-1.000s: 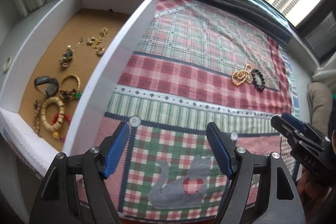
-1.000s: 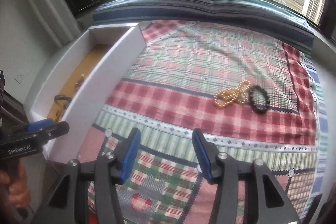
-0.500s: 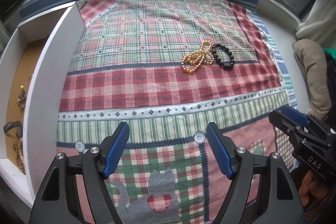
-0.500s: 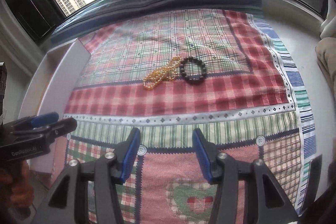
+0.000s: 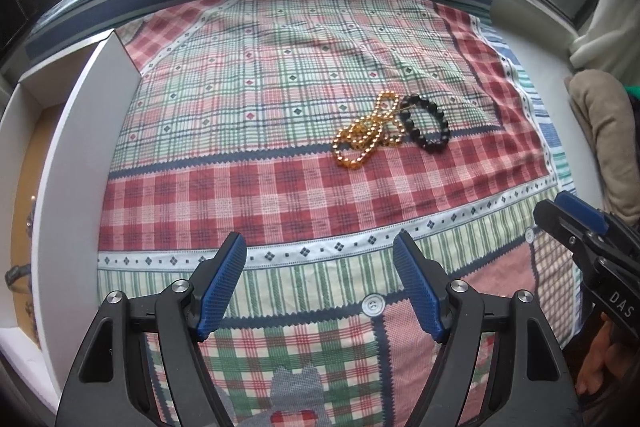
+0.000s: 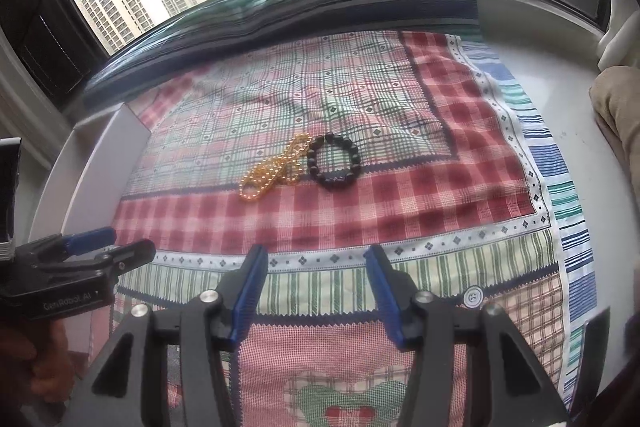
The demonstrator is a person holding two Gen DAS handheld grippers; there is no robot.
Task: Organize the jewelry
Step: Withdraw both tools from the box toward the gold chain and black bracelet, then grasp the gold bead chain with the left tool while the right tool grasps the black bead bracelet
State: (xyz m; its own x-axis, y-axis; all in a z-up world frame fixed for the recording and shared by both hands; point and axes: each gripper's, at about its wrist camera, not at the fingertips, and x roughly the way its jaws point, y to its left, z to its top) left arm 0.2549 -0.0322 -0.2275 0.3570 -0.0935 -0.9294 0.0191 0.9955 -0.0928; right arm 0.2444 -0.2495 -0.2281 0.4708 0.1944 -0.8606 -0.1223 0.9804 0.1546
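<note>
Both grippers have swung away from the white tray (image 5: 72,155) toward the gold bead chain (image 5: 366,135) and black bead bracelet (image 5: 426,125), which lie touching on the checked cloth (image 5: 260,187). Left gripper (image 5: 320,283), marked "GenRobot.AI", and right gripper (image 6: 316,291), marked "DAS", stand spread, empty.

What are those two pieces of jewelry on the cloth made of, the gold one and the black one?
Gold chain: small round beads with a shiny, metallic-looking gold finish; real metal or coated plastic can't be told. Black bracelet: larger, rounded dark beads with a dull gloss, perhaps stone, wood or glass. Cloth: woven plaid patchwork fabric, matte.
</note>
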